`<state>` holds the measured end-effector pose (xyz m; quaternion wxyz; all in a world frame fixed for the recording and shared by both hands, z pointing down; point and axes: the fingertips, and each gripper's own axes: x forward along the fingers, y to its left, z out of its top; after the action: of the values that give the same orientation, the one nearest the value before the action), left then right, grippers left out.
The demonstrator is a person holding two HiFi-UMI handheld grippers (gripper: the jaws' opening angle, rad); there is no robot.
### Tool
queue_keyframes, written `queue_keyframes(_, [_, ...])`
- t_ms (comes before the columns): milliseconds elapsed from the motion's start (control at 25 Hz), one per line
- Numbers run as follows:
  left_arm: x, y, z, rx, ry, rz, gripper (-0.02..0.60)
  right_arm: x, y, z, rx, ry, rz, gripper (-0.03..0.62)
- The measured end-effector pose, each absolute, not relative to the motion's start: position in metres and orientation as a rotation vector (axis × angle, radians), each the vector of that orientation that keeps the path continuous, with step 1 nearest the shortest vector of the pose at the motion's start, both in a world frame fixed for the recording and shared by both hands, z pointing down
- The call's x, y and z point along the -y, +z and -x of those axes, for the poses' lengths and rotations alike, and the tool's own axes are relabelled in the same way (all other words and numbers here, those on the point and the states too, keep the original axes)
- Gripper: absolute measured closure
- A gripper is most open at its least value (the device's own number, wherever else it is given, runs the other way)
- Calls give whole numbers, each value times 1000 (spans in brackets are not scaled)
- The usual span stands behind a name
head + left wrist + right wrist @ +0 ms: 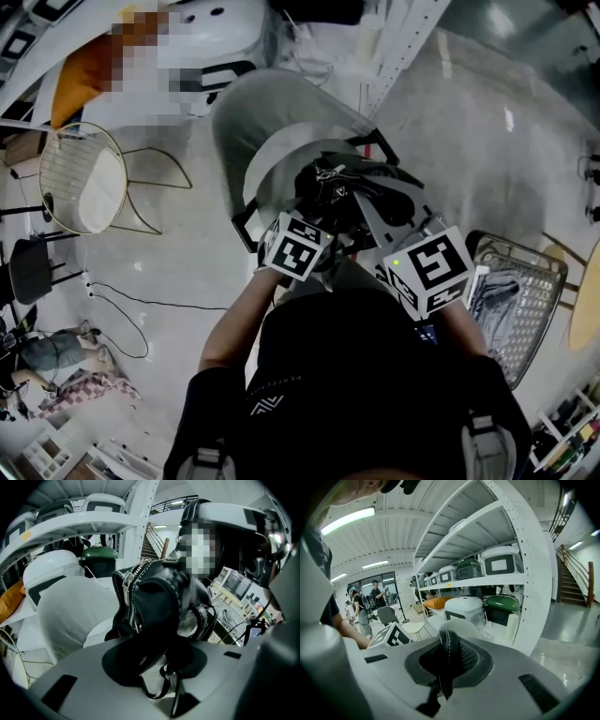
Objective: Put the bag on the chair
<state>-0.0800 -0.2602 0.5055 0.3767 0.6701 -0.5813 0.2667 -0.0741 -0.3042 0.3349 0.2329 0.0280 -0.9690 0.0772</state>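
The left gripper (pixel 154 665) is found with its jaws part-way apart, clamped on the black bag (pixel 157 597), whose bulk rises just ahead of them. The right gripper (pixel 449 665) is found with its jaws almost together, pinched on the bag's stitched strap (pixel 446 648). The bag is carried between both sets of jaws over the grey chair (pixel 253 122); contact with the seat cannot be made out.

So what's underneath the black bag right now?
The grey chair: its seat and curved back show past the bag in the head view. The seat patch directly below is covered, so whether the bag touches it can't be seen.
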Motion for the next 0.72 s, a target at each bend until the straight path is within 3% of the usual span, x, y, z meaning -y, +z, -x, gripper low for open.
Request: queue_keyframes(720, [281,591,121,1415,802,-1629,441,339,428,106,2556,387,-23,555])
